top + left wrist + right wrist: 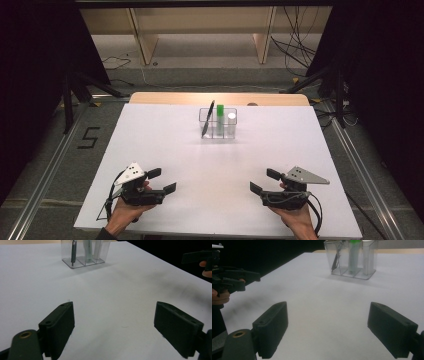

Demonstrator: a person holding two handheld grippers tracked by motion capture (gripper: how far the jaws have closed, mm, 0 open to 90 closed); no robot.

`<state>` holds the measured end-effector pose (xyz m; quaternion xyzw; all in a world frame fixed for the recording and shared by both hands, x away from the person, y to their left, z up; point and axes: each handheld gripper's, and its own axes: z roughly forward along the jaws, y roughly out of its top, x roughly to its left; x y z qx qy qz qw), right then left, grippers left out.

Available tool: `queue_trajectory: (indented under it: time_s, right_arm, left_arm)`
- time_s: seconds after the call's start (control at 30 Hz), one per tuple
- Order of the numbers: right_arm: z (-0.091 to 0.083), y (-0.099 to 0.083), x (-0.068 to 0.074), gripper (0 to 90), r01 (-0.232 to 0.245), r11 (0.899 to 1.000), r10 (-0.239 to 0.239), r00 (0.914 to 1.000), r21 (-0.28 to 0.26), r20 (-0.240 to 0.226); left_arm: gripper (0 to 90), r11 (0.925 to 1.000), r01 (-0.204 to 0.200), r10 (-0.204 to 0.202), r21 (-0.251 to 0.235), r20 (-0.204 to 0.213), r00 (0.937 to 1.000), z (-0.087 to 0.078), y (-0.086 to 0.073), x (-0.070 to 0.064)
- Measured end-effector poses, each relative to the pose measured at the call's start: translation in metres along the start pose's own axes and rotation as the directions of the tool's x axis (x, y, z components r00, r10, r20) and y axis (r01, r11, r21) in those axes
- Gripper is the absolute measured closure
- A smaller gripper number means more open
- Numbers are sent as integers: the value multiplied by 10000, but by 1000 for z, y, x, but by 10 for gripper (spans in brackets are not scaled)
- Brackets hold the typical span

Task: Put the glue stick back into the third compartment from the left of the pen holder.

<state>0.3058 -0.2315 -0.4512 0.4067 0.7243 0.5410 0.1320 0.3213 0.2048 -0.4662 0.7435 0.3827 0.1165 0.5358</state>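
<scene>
A clear three-compartment holder point(213, 134) stands at the back middle of the white table point(165, 140). A black pen point(208, 119) leans in its left compartment. The middle one holds a green-capped tube point(220, 116), the right one a white-capped tube point(231, 119). My left gripper point(162, 180) rests open near the front left, held by a hand, with nothing between its jaws. My right gripper point(264, 181) is open near the front right, also with nothing in it. In the left gripper view the holder point(80, 264) and pen point(73, 252) are far ahead of the gripper point(116, 325). In the right gripper view the holder point(362, 275) is likewise far from the gripper point(328, 327).
Bare white tabletop lies between both grippers and the holder. A wooden strip point(165, 97) runs behind the table's back edge. Dark stands point(70, 95) and cables point(295, 47) are on the floor around the table. The other gripper point(234, 277) appears at the left of the right gripper view.
</scene>
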Motion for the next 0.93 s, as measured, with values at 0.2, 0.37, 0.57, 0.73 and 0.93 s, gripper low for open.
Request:
queue_trajectory:
  time_s: [0.2,0.37,0.57,0.73,0.93]
  right_arm:
    - [-2,-5,0,175,-8,10000,8,10000,58,50]
    - [-3,-8,0,176,-9,10000,9,10000,66,69]
    - [-2,-8,-1,175,-61,9999,60,10000,101,69]
    - [-2,-9,-1,173,-108,9999,107,9999,77,66]
    - [-2,-9,-1,166,-98,9999,98,9999,29,86]
  left_arm:
    - [164,10000,-10,10,-15,-15,10000,0,0,0]
    - [164,10000,-18,18,-20,2,10000,0,0,0]
    - [164,10000,-2,2,-3,-22,10000,0,0,1]
    - [164,10000,-9,9,-2,-3,10000,1,0,0]
    - [163,10000,6,-6,13,21,10000,1,0,1]
